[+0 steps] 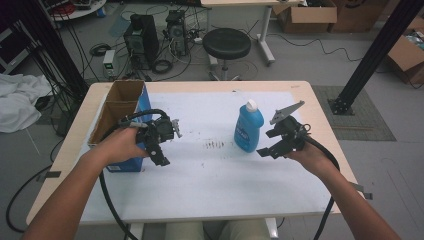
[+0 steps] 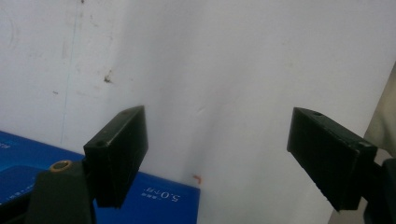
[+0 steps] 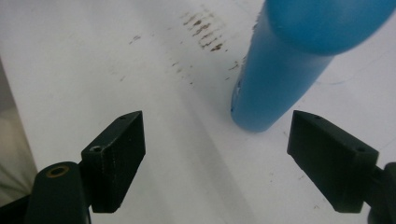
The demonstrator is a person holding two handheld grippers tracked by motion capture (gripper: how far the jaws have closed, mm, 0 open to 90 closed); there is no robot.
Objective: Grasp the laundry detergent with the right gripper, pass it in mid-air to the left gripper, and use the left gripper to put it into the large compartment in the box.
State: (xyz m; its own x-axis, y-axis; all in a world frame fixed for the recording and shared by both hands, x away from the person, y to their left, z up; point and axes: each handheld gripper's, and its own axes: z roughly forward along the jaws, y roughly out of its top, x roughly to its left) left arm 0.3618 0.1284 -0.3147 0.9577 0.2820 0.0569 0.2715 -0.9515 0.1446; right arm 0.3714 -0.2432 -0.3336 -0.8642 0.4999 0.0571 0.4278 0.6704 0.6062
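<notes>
A blue bottle (image 1: 248, 127) with a white cap stands upright on the white mat, right of the middle. My right gripper (image 1: 265, 151) hovers just to its lower right with its jaws open; in the right gripper view the blue bottle (image 3: 275, 79) rises just ahead, between the jaw lines, untouched. My left gripper (image 1: 161, 159) is held low at the left beside a blue cardboard box (image 1: 131, 117), jaws open and pointing down at the mat. The left gripper view has the blue box (image 2: 159, 196) edge at the bottom and nothing between the fingers.
The open-topped box (image 1: 120, 100) stands at the table's left edge. Dark smudges (image 1: 215, 145) mark the white mat (image 1: 210, 185) at the centre. Beyond the table are a black stool (image 1: 226, 44), computer towers, cables and cardboard boxes on the floor.
</notes>
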